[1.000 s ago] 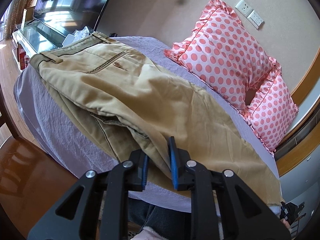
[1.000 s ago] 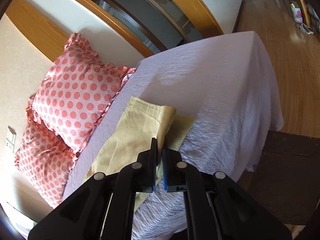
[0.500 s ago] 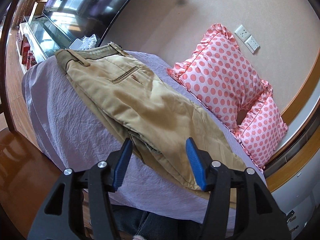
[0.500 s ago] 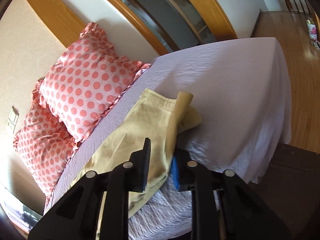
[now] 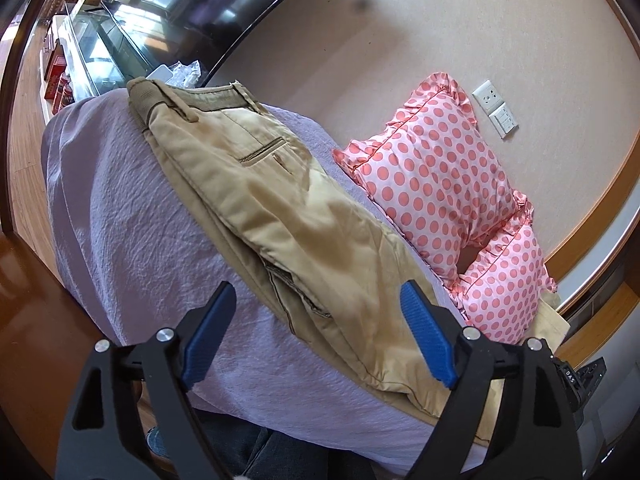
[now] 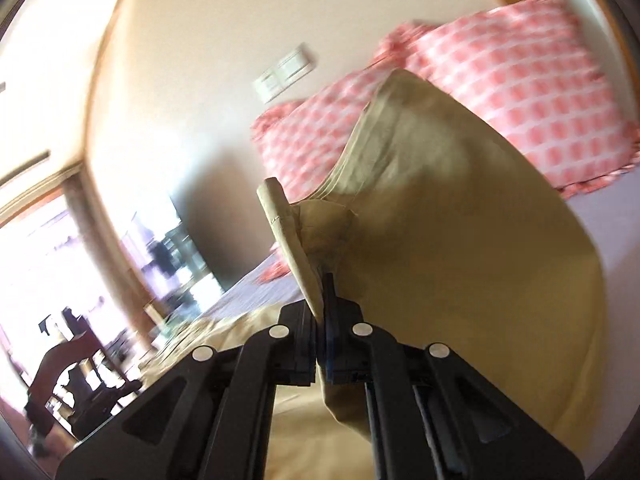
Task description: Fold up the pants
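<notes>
Two layers of the khaki pants already lie stacked leg on leg along the near edge of the bed, waistband toward its far left corner, close under the television. I judge the lengthwise fold done and the crosswise fold in hand: my right hand-held gripper is clamped tight on the cuff end, which rises lifted and bunched in front of its lens, while my left hand-held gripper hangs with its blue pads wide apart, holding nothing, just above the pants near the crotch seam.

Next, I think, the cuffs want carrying over toward the waistband and laying down square, hem to band. My left could pin the middle where the crease should fall, or else the lower layers may drag along.

Hard to make out: the right wrist view is smeared with blur, so I cannot tell whether both cuffs or only one sit between the jaws. The polka-dot pillows crowd the head edge of the bed, and the cuff end of the pants is cut off behind my left gripper's body.
</notes>
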Tool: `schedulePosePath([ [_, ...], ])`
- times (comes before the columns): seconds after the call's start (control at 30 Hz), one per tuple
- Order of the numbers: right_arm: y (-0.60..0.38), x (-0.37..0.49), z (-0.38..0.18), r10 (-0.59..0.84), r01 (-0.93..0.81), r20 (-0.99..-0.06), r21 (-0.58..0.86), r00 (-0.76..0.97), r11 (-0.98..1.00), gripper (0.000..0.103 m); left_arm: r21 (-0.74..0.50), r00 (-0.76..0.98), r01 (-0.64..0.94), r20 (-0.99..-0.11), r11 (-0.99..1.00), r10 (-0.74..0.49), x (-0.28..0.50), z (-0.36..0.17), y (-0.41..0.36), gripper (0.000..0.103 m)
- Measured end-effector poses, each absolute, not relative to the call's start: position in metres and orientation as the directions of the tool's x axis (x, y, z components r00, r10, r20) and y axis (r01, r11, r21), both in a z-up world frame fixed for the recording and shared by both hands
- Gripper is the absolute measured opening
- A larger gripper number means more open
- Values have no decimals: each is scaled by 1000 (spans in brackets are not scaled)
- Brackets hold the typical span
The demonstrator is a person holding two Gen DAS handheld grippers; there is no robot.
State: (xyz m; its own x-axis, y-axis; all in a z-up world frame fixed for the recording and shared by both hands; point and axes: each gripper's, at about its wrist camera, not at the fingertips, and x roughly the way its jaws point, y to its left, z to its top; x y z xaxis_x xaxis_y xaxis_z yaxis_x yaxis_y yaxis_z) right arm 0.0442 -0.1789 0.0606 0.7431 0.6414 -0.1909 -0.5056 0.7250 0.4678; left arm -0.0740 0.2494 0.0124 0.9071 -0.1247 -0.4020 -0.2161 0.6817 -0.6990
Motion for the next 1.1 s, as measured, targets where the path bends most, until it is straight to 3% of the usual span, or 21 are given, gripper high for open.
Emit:
schedulePosePath([
  [0.07,-114,51,44,730,-605,-331,411,598,682,3,-709,913,-214,-390,672,-121,-75,13,251,88],
  [0.17,-48,42,13,705,-681,-538,295,461,670,10,-716,916,-219,-386,663,-114,-75,14,254,90],
  [0.2,-38,36,7,695,-694,-564,273,446,666,21,-720,915,-214,-384,661,-121,-75,13,255,91],
  [0.23,-35,31,5,699,-706,-563,263,441,658,42,-719,915,-212,-385,662,-125,-74,14,256,91],
  [0.3,-40,25,8,714,-710,-531,266,456,652,70,-711,910,-217,-396,668,-126,-69,14,257,91],
  [0.33,-47,26,10,715,-701,-520,275,467,658,76,-712,908,-218,-399,668,-130,-66,14,256,91],
  [0.53,-69,38,3,722,-642,-518,368,459,672,76,-707,875,-269,-463,654,-142,-48,6,249,91],
  [0.77,-66,37,4,727,-638,-511,380,458,670,78,-670,839,-342,-533,659,-106,-30,13,246,94],
  [1.1,-71,37,1,747,-637,-490,411,449,652,79,-673,865,-397,-501,624,9,-30,37,283,94],
])
